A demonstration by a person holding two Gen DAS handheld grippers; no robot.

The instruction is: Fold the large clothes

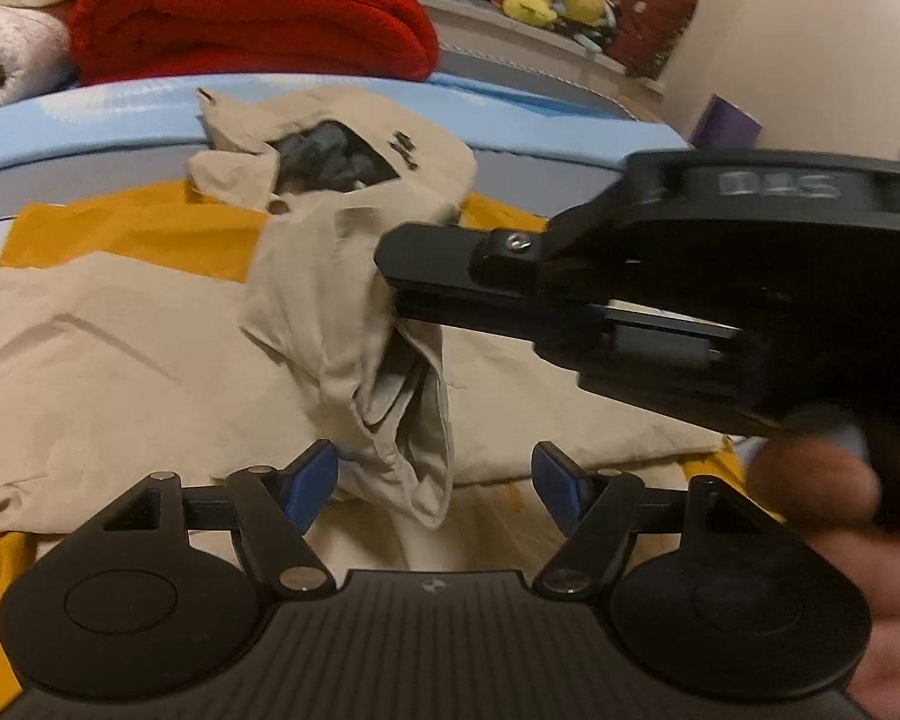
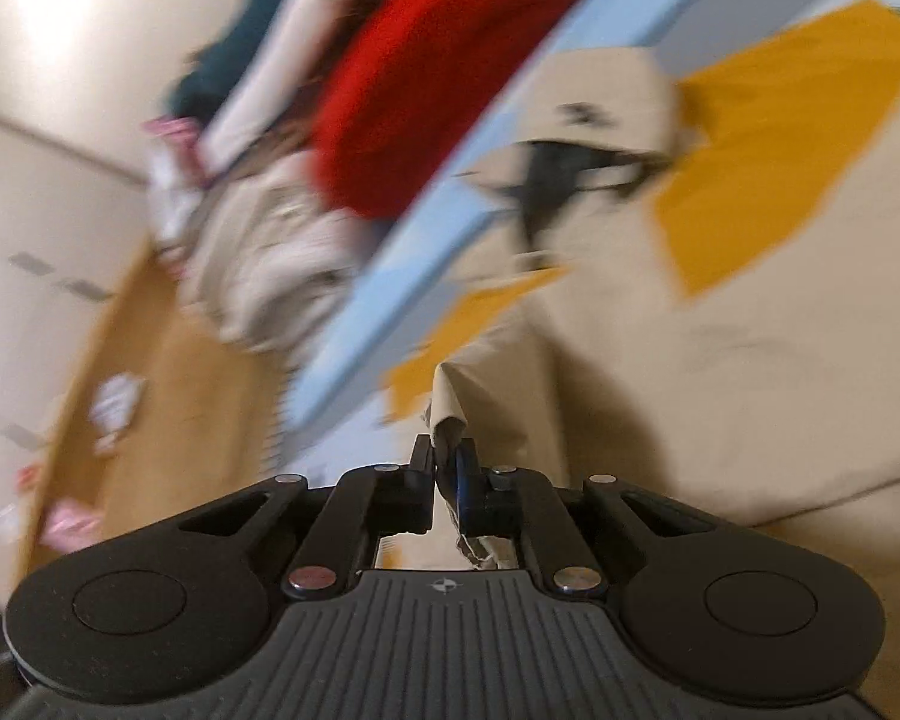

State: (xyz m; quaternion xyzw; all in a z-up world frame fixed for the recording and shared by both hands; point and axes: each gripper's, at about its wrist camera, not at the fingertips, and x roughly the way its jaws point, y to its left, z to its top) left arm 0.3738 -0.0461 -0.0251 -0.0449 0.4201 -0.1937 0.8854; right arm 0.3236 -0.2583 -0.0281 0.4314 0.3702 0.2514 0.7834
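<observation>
Beige cotton pinched in my right gripper (image 2: 447,468) — a sleeve of the beige shirt (image 1: 150,348) lifted off the bed.

My right gripper's jaws are closed tight on a bunched fold of the sleeve (image 1: 354,324), and in the left wrist view that tool reaches in from the right, level, with the cloth hanging off its tip. The sleeve droops from the pinch down toward me, its open cuff (image 1: 426,468) dangling right between the spread blue pads (image 1: 315,480) of my left gripper (image 1: 435,483), which is wide open and holding nothing — so the left is the nearer one to the cuff. The shirt's body lies flat on the yellow sheet (image 1: 120,234), collar (image 1: 324,150) at the far end, its length running away from me toward the red blanket (image 1: 246,6). I reckon the sleeve wants carrying across the body.
</observation>
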